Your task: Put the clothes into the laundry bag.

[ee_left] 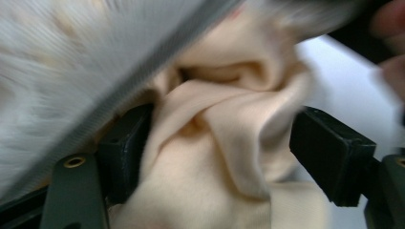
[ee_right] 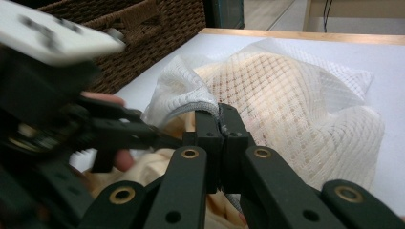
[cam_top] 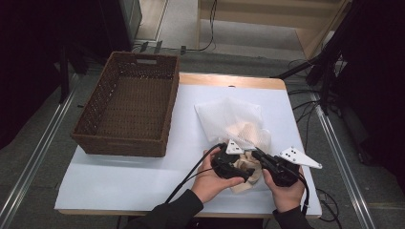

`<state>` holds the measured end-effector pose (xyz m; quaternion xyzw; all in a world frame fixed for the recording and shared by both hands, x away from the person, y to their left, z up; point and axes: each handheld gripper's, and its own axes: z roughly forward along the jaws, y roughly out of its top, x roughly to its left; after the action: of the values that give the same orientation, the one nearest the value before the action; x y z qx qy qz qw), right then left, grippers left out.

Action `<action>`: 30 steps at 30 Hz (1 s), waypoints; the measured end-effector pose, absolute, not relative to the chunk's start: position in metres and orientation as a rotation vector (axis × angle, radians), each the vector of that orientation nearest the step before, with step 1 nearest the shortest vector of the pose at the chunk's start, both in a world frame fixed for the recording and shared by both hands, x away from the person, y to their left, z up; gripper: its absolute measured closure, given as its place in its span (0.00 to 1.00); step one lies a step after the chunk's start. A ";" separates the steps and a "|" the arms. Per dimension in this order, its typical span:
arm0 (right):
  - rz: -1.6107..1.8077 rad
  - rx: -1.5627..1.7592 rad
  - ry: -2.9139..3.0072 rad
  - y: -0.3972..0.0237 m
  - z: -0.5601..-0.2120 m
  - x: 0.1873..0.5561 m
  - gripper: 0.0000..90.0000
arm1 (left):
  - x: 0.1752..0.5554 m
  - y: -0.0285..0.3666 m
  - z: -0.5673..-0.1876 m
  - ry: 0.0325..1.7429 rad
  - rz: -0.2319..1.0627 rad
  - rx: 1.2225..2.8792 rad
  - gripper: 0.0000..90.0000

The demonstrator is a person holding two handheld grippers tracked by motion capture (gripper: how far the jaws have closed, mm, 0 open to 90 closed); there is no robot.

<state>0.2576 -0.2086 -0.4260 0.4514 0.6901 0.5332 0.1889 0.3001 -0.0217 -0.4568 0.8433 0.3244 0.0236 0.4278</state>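
Note:
A white mesh bag (cam_top: 229, 117) lies on the white table, with a cream cloth (cam_top: 248, 177) bunched at its near mouth. My right gripper (ee_right: 220, 121) is shut on the bag's grey rim (ee_right: 200, 107) and holds the mouth up. In the left gripper view, my left gripper (ee_left: 224, 152) stands open with a fold of the cream cloth (ee_left: 210, 143) between its jaws; the mesh bag (ee_left: 57, 62) hangs blurred above it. The high view shows both hands close together near the table's front edge, left gripper (cam_top: 246, 172) beside right gripper (cam_top: 256, 155).
A brown wicker basket (cam_top: 129, 102) stands empty on the table's left side, close to the bag. The table's front edge (cam_top: 143, 207) runs just before the hands. Cables and stand legs lie on the floor at the right.

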 end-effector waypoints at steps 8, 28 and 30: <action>1.494 1.270 1.964 -0.205 -0.430 0.258 1.00 | 0.306 -0.036 -0.473 0.891 0.125 2.156 0.69; 1.473 1.293 1.947 -0.209 -0.432 0.260 1.00 | 0.328 -0.017 -0.469 0.992 0.189 1.960 0.47; 1.477 1.303 1.943 -0.211 -0.433 0.262 1.00 | 0.321 -0.011 -0.462 0.929 0.141 1.978 0.43</action>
<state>0.2618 -0.2107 -0.4331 0.4628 0.6900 0.5244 0.1862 0.3206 -0.0112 -0.4622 0.8030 0.3771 0.0573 0.4579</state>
